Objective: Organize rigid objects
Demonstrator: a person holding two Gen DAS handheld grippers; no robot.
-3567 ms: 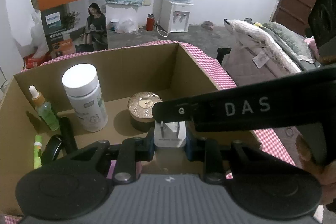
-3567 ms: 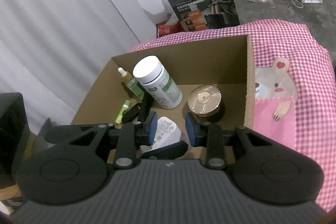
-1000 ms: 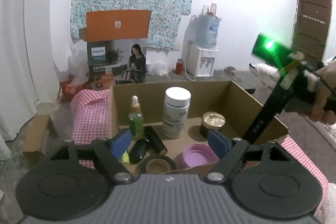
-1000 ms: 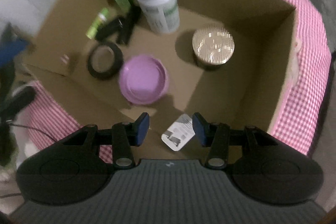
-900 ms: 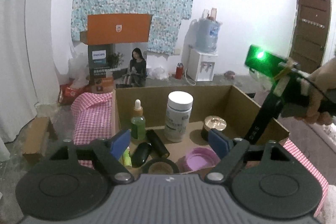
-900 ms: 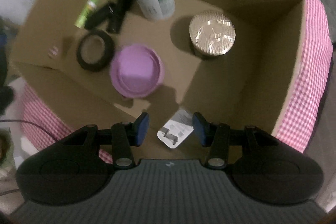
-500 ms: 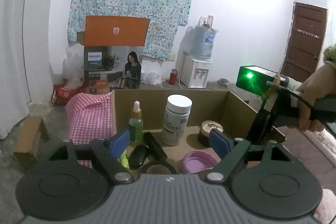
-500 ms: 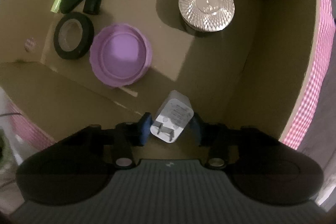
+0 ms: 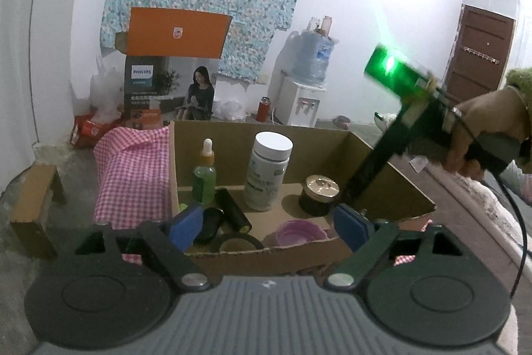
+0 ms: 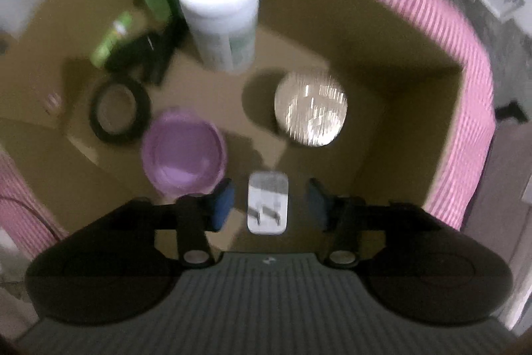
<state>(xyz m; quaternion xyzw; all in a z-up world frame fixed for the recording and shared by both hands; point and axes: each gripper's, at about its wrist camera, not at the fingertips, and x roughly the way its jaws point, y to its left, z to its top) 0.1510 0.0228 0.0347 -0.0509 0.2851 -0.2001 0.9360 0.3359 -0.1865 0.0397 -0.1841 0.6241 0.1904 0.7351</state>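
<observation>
An open cardboard box [image 9: 375, 155] sits on a pink checked cloth. It holds a white bottle [image 9: 267, 175], a green dropper bottle [image 9: 203, 175], a gold-lidded jar [image 9: 321, 193], a purple lid [image 9: 301, 232], a black tape roll [image 9: 234, 243] and black tubes. My left gripper [image 9: 269, 227] is open and empty in front of the box. My right gripper [image 10: 269, 200] is open above the box, with a white plug adapter [image 10: 267, 207] lying loose on the box floor between its fingers. The right view is blurred.
A Philips carton [image 9: 173, 82] and a water dispenser [image 9: 301, 102] stand at the far wall. A small brown box [image 9: 33, 208] sits on the floor at the left. A brown door [image 9: 478, 45] is at the right.
My right gripper has opened and let go of the white adapter, which now lies on the box floor, and has pulled back upward. My left gripper stays open and nearly still.
</observation>
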